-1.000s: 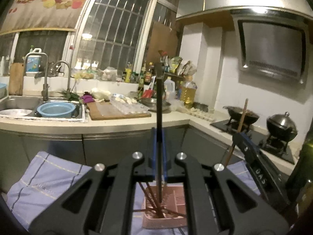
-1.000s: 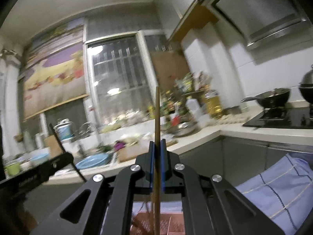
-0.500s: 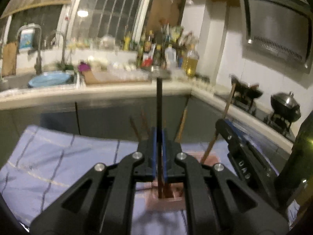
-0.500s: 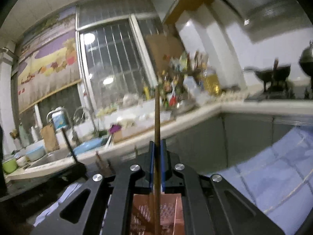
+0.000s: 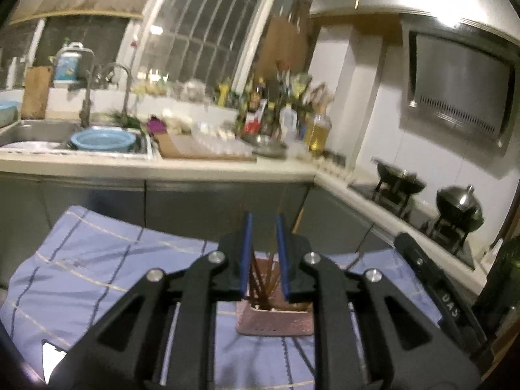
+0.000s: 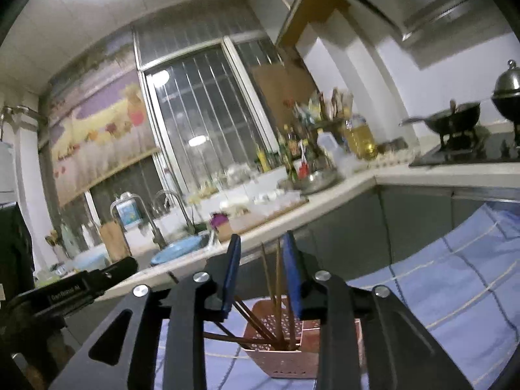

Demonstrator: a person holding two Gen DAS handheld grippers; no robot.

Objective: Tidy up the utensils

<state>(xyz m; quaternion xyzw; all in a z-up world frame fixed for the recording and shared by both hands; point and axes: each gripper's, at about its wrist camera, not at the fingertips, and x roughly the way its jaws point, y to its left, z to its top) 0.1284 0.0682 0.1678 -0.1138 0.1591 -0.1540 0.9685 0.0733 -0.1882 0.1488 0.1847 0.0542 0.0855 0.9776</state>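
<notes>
A pink perforated utensil holder (image 5: pixel 274 323) stands on a blue checked cloth (image 5: pixel 97 260); it also shows in the right wrist view (image 6: pixel 286 362). Several brown chopsticks (image 6: pixel 276 295) stand in it, leaning at different angles, and they show between the blue pads in the left wrist view (image 5: pixel 268 273). My left gripper (image 5: pixel 263 224) is open and empty just above the holder. My right gripper (image 6: pixel 261 243) is open and empty above it too. The right gripper's body (image 5: pixel 432 279) appears at the right of the left view, and the left gripper's body (image 6: pixel 74 287) at the left of the right view.
Behind the cloth runs a kitchen counter (image 5: pixel 162 165) with a sink holding a blue basin (image 5: pixel 102 139), a cutting board, bottles and an oil jug (image 5: pixel 320 130). A wok (image 5: pixel 401 177) and a lidded pot (image 5: pixel 460 203) sit on the stove at right.
Both grippers were shut on a chopstick each; both have opened and the chopsticks now stand in the holder. Both cameras have tilted back upward.
</notes>
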